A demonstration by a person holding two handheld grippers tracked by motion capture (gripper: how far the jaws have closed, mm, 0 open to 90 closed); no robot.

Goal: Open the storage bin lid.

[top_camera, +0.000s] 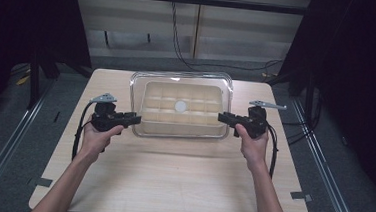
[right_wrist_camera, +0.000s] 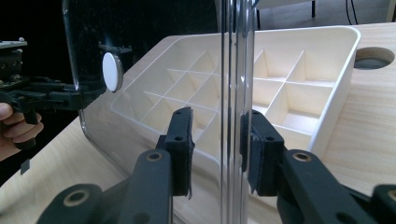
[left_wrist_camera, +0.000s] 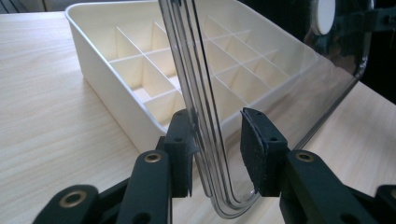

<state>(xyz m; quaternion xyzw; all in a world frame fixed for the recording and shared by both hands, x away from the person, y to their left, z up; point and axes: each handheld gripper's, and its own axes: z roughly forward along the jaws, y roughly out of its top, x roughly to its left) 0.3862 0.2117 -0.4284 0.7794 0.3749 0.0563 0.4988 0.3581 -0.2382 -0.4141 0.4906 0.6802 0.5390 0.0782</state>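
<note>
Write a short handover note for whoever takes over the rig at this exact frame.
Left gripper: jaws open around the left edge of the clear lid, not clamped.
Right gripper: jaws open around the lid's right edge, one pad near or touching it.
The lid hangs over the cream divided tray on the table.
Done: both edges bracketed.
Left: probably close both grippers, then move the lid.

No text, label, brand, number or sign can be read in any of the pictures. The round white sticker (top_camera: 180, 106) on the clear lid (top_camera: 137, 90) is blank, and the cream divided box (left_wrist_camera: 93, 60) under it bears no writing either.
</note>
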